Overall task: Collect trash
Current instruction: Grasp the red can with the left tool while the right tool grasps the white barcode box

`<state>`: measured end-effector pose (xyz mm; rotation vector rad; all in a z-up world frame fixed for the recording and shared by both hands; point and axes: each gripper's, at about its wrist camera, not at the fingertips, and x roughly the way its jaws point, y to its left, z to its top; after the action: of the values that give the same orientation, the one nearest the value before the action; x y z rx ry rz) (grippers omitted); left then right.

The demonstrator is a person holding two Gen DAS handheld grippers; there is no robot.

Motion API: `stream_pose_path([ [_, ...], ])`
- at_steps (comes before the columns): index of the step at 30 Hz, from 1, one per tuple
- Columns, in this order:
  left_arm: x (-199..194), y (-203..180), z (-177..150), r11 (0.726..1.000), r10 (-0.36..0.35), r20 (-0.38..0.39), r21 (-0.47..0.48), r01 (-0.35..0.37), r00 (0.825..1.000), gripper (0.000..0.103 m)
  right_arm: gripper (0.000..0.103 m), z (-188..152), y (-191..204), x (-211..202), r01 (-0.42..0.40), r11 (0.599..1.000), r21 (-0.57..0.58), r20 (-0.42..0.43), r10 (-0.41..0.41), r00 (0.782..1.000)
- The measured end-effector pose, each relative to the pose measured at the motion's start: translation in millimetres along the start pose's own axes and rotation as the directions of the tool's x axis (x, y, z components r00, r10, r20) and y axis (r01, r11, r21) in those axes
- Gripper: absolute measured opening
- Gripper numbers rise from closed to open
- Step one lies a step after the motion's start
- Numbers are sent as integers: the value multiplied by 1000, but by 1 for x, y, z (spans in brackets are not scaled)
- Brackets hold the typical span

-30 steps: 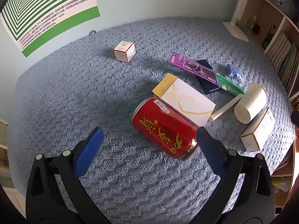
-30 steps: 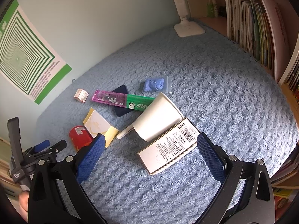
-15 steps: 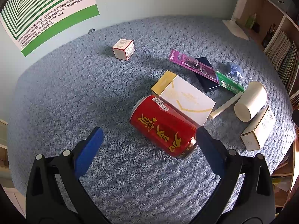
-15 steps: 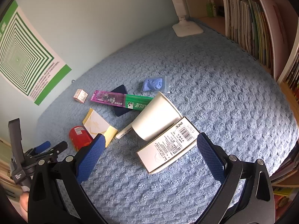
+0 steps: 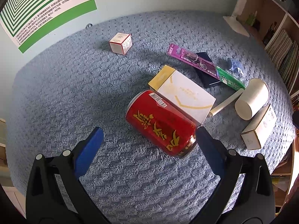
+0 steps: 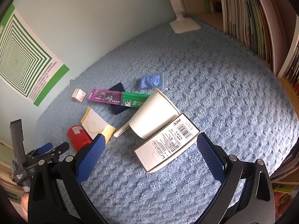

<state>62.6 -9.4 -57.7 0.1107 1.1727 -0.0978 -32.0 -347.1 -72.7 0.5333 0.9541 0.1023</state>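
Trash lies on a blue textured cloth (image 5: 78, 85). A red can (image 5: 160, 125) lies on its side between and just ahead of the fingertips of my open left gripper (image 5: 149, 132). Behind it sits a white and gold box (image 5: 184, 93). My open right gripper (image 6: 150, 140) hovers near a white barcode box (image 6: 166, 145) that leans on a tipped paper cup (image 6: 154, 112). The can also shows in the right wrist view (image 6: 77, 136).
A small red and white box (image 5: 121, 43), a purple and green toothpaste box (image 5: 203, 66), a dark card (image 5: 206, 72), a blue bagged item (image 6: 151, 80) and a white pen (image 5: 226, 102) lie around. Bookshelves (image 6: 252, 15) stand at right; a lamp base (image 6: 185, 25) sits at back.
My left gripper has crept closer to the red can, which now sits larger between the fingers. My right gripper has edged slightly toward the barcode box.
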Motion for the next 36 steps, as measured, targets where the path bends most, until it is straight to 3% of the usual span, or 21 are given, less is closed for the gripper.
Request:
stream_pose_path([
  [9,17,-5,5,1000,-10,-45,-1,10,999,96,97,2,-9,22,-8,999,50,-34,10,999],
  [17,40,-2,9,997,-45,-111,-64,38,993,96,97,2,-23,53,-5,989,147,-85,18,996],
  [28,72,11,14,966,-185,-175,-211,147,967,98,96,5,-30,92,18,971,239,-159,20,987],
  [33,78,6,15,968,-191,-181,-196,154,965,97,96,6,-29,107,42,969,244,-189,5,982],
  [34,79,4,16,968,-194,-183,-195,157,964,95,95,6,-29,109,46,969,245,-195,3,981],
  [36,82,3,15,966,-208,-192,-192,171,959,89,80,6,-30,113,52,968,245,-205,0,979],
])
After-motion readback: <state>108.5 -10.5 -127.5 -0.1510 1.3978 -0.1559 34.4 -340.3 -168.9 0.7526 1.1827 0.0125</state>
